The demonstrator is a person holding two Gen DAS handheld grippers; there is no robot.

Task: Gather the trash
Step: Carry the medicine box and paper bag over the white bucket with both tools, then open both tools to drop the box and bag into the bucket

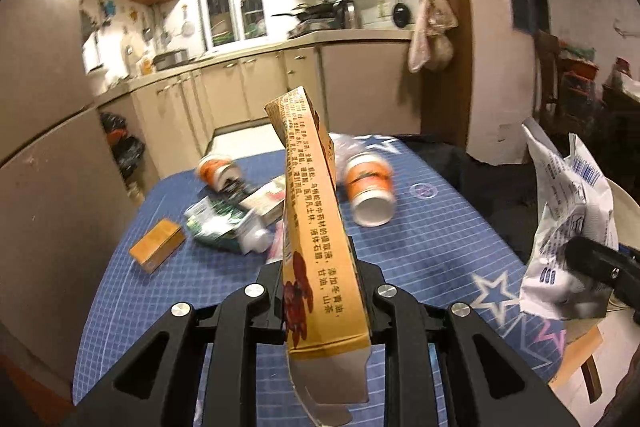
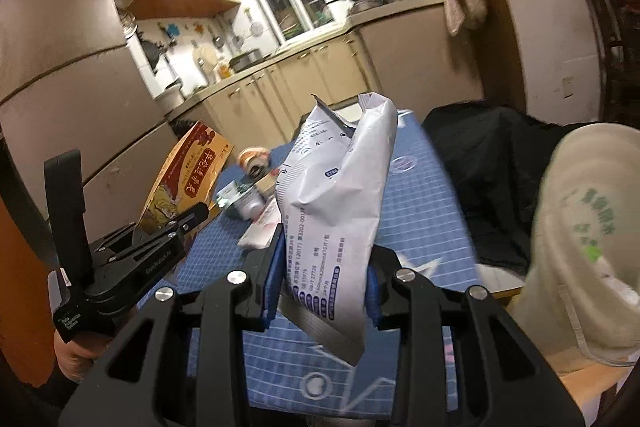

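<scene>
My left gripper (image 1: 320,287) is shut on a long orange cardboard box (image 1: 316,235) with Chinese print, held upright above the blue table; the box also shows in the right wrist view (image 2: 188,175). My right gripper (image 2: 324,283) is shut on a crumpled white plastic packet (image 2: 340,187) with blue print, which also shows at the right edge of the left wrist view (image 1: 568,227). On the blue star-patterned tablecloth (image 1: 420,247) lie two orange-and-white cups (image 1: 370,187), a small orange box (image 1: 158,245) and a pile of green-and-white wrappers (image 1: 228,223).
A cream bag with green print (image 2: 588,227) hangs open at the right of the right wrist view. A black cloth or bag (image 2: 492,163) lies at the table's far right. Kitchen cabinets (image 1: 248,87) and a fridge (image 1: 44,147) stand behind.
</scene>
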